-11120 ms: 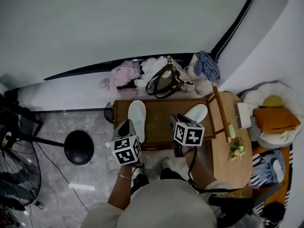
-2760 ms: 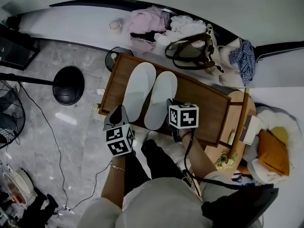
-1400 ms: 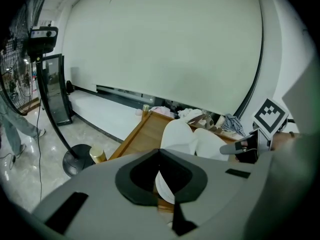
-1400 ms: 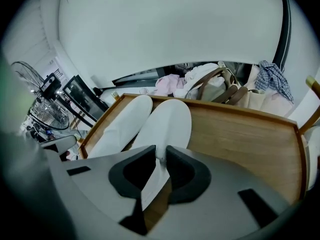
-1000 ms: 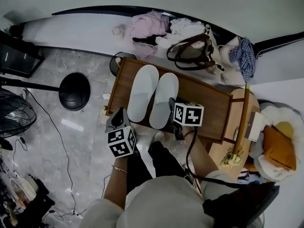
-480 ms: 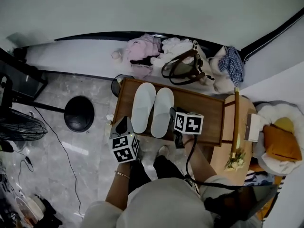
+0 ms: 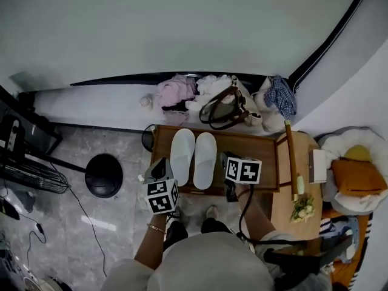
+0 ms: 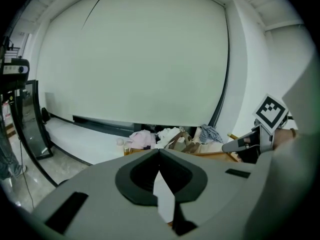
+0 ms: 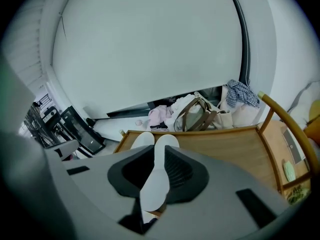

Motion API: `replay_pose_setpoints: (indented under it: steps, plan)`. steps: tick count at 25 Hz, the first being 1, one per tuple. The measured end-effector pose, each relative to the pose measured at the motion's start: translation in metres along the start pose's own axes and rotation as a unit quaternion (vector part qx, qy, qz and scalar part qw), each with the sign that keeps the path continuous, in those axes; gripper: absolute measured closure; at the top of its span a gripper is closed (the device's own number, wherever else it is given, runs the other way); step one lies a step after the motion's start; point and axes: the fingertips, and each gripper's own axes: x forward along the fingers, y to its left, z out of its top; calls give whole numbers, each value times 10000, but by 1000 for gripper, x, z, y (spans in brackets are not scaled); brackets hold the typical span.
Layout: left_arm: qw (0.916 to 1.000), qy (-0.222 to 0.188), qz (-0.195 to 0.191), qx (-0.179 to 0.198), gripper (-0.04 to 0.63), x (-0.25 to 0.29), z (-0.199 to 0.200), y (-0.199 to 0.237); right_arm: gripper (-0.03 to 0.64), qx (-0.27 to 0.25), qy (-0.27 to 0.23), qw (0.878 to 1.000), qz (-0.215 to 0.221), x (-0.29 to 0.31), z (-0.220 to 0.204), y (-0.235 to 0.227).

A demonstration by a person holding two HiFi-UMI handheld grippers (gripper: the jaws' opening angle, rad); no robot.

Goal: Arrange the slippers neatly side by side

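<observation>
The work surface is a low rectangular wooden table (image 7: 254, 156) with a raised rim. It stands on grey marbled floor tiles (image 7: 115, 223) before a plain white wall (image 7: 182, 29). Clothes (image 7: 173, 93) and a brown-handled bag (image 7: 223, 107) lie between the table and the wall. A black round stand base (image 7: 103, 174) sits on the floor to the left.

Two slippers occupy the left half of the table: left slipper (image 7: 182, 155) and right slipper (image 7: 205, 160). Their long axes are parallel and run from the table's near edge toward the wall. The inner edges lie just beside each other. The left slipper reaches slightly farther toward the wall. Both are plain white, flat, elongated ovals with rounded ends; toe and heel cannot be told apart.

The left gripper (image 8: 159, 153) has its jaw tips together and grips nothing. The right gripper (image 9: 156, 156) has just been closing; its jaws stand partly apart with nothing between them. Both grippers are clear of the slippers.
</observation>
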Motion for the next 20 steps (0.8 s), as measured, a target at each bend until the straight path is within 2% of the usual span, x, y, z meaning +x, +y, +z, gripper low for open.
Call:
replay_pose_setpoints:
  steps: [3,12,20]
  plan:
    - [9997,-142,-118,156,578,-7,9,-1,555,-4,-179,9998,-83,-16,3,-1]
    - [9974,-544,-204,422,578,-13,51,16,575,34,-738,9965,-389,-58,21,-12]
    - [9966,-620,-283,463,578,-9,61,23,578,1,-1180,9890,-890,-86,25,-31]
